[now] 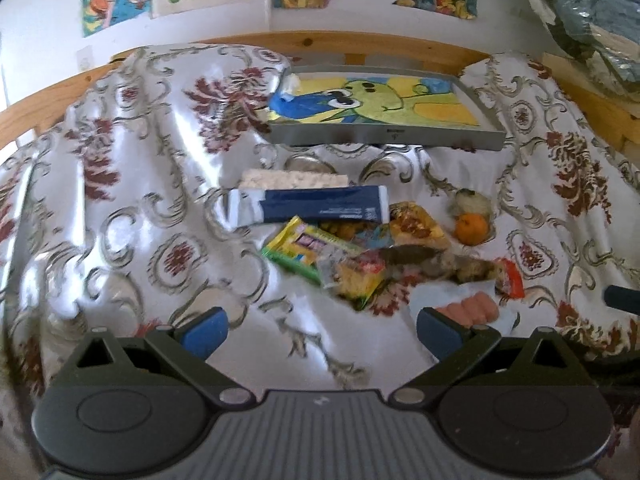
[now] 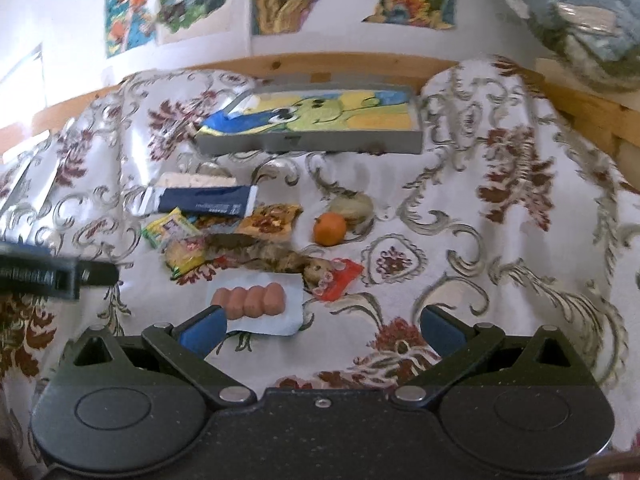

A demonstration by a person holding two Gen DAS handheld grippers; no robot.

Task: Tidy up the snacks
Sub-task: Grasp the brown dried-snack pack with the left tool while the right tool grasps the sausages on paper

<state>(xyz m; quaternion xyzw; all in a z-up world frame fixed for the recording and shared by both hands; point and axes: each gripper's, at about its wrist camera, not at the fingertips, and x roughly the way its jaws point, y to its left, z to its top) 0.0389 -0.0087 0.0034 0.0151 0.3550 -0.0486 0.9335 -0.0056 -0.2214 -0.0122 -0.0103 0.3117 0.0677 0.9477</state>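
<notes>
A pile of snacks lies on a floral cloth: a dark blue packet (image 1: pixel 312 205) (image 2: pixel 202 202), a pale cracker pack (image 1: pixel 294 178) behind it, a yellow-green packet (image 1: pixel 298 249) (image 2: pixel 170 227), an orange (image 1: pixel 471 229) (image 2: pixel 329 229), and a pack of pink sausages (image 1: pixel 468 307) (image 2: pixel 249 299) on a pale wrapper. A grey tray (image 1: pixel 384 133) (image 2: pixel 312 141) with a cartoon picture inside sits behind them. My left gripper (image 1: pixel 320 326) is open, short of the pile. My right gripper (image 2: pixel 322 326) is open too, just right of the sausages.
A wooden rail (image 1: pixel 352 42) runs along the back below a white wall with coloured drawings (image 2: pixel 168 4). A bundle in plastic (image 1: pixel 592 20) hangs at the upper right. An orange-red wrapper (image 2: pixel 340 280) lies at the pile's right end.
</notes>
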